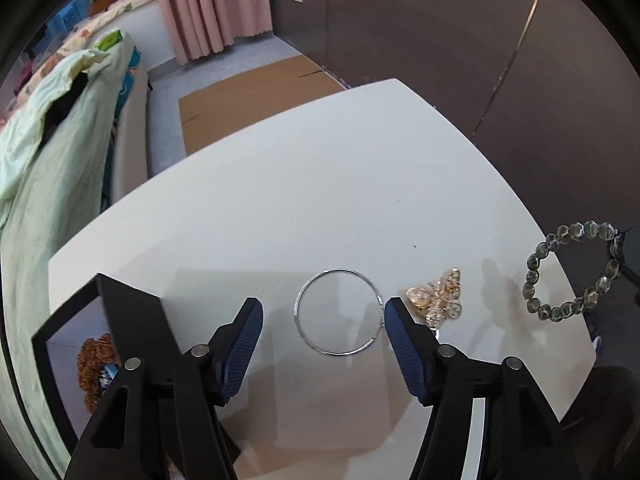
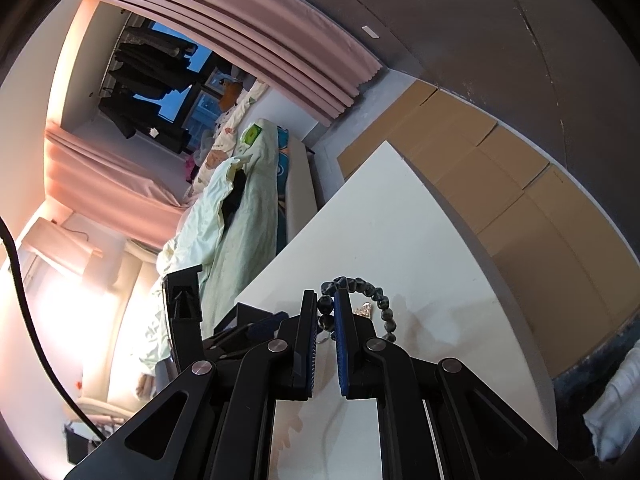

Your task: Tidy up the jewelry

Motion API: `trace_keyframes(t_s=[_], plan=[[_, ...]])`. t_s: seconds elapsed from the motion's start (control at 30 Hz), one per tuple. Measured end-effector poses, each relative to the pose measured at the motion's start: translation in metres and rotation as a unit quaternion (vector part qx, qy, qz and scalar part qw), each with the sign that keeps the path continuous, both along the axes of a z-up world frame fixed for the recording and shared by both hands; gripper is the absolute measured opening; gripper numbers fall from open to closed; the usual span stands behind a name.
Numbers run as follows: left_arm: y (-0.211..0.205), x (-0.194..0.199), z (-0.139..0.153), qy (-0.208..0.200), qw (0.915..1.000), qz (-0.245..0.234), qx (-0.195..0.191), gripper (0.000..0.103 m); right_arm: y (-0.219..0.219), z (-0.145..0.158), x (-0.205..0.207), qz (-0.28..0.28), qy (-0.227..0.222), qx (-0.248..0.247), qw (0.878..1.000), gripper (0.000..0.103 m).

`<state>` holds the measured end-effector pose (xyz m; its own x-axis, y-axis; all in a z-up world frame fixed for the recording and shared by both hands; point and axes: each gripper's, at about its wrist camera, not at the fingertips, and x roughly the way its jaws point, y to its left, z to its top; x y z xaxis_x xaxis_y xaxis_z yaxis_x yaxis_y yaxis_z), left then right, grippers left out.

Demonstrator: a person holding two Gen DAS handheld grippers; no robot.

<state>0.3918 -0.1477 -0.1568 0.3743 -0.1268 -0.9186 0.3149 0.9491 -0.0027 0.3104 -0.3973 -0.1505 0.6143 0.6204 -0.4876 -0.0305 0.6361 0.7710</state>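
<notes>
In the left wrist view my left gripper is open above the white table, its blue pads on either side of a thin silver hoop lying flat. A gold butterfly brooch lies just right of the hoop. A grey-green bead bracelet hangs in the air at the right, held by my right gripper. In the right wrist view my right gripper is shut on the bead bracelet, lifted above the table. A black jewelry box at the left holds an amber bead piece.
A bed with a pale green cover runs along the left of the table. Brown cardboard lies on the floor beyond the table's far edge. A dark wall stands to the right. Pink curtains hang behind.
</notes>
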Motion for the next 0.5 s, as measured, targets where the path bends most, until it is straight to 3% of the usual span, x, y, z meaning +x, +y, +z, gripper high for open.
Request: trace_keyframes(t_s=[0.1,0.43,0.5], plan=[[-0.006,0.000,-0.005,-0.002,0.9998,-0.006,0.018,0.065,0.000,0.000,0.000,0.000,0.000,0.000,1.000,0.010],[-0.001,0.002,-0.011,0.000,1.0000,-0.006,-0.004,0.064,0.002,0.007,-0.001,-0.003,-0.002,-0.004,1.000,0.010],[0.000,0.000,-0.011,-0.003,1.0000,-0.008,-0.005,0.058,0.005,0.010,-0.001,0.000,-0.006,-0.005,1.000,0.010]])
